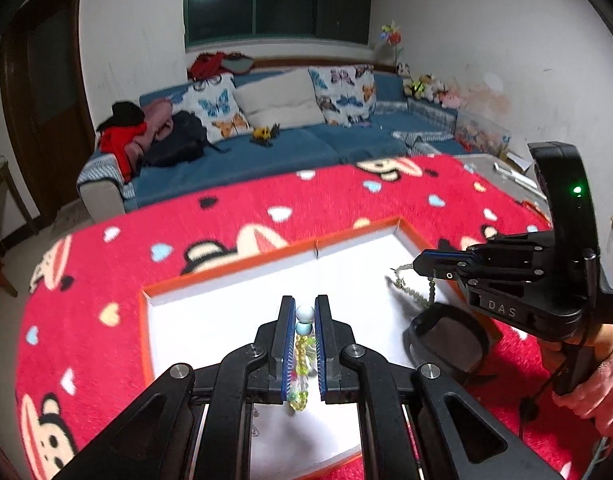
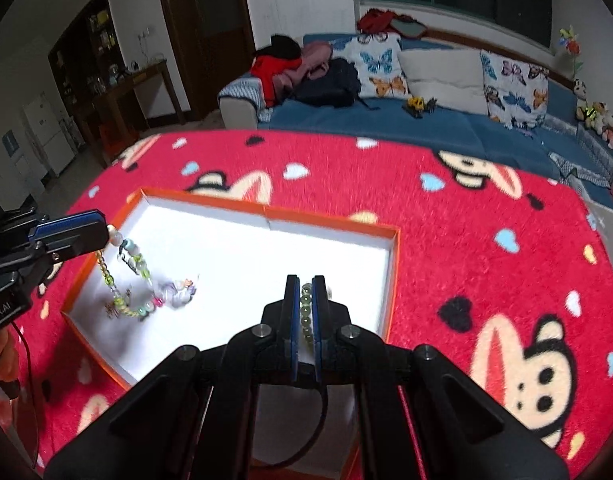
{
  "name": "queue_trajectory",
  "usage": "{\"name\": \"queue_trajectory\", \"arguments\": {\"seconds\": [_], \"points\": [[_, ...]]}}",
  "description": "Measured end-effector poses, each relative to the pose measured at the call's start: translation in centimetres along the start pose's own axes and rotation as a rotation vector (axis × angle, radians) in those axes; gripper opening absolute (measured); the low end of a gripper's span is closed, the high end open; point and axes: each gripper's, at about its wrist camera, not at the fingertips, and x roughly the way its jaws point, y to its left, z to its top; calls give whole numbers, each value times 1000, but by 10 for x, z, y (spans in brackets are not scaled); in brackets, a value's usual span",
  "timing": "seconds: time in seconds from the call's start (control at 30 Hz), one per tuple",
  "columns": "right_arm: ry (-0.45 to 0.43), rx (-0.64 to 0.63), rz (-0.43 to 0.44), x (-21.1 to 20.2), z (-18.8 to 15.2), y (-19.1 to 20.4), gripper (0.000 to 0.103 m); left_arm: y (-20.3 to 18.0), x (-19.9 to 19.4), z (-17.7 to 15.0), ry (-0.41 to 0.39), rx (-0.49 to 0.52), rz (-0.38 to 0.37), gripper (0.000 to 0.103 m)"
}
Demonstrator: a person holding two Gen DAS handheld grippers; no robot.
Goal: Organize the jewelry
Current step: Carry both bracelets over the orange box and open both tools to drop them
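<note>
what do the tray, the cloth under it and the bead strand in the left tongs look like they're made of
Tray: likely cardboard, matte white inside, orange outside; thin folded walls with a seam.
Cloth: plush fleece, fuzzy nap, printed red cartoon pattern.
Bead strand, held by the left tongs: glossy translucent beads, glass or plastic, I can't tell which; the top one looks pearly.

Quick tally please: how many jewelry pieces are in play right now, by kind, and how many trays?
Colourful bead strand, hanging from the left gripper: 1
Pale green bead chain, held by the right gripper: 1
Dark bangle lying in the tray: 1
Orange-rimmed white tray: 1
Total: 4 things, 3 of them jewelry.
</note>
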Motion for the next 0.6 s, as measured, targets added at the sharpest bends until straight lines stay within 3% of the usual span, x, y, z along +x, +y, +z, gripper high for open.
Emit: {"name": "queue_trajectory", "arguments": {"seconds": [0.17,0.23,0.43,0.6], "points": [[35,-21,7,0,-11,3,11,0,22,-10,49,-19,-15,10],[39,-41,7,-8,-17,7,30,0,27,-14,63,-28,-19,11],[5,-143,21,-48,-47,25,56,-1,24,-25,77,-37,-18,11],[19,-211,31,-67,-77,36,58,1,7,-34,67,-62,-21,11]]}}
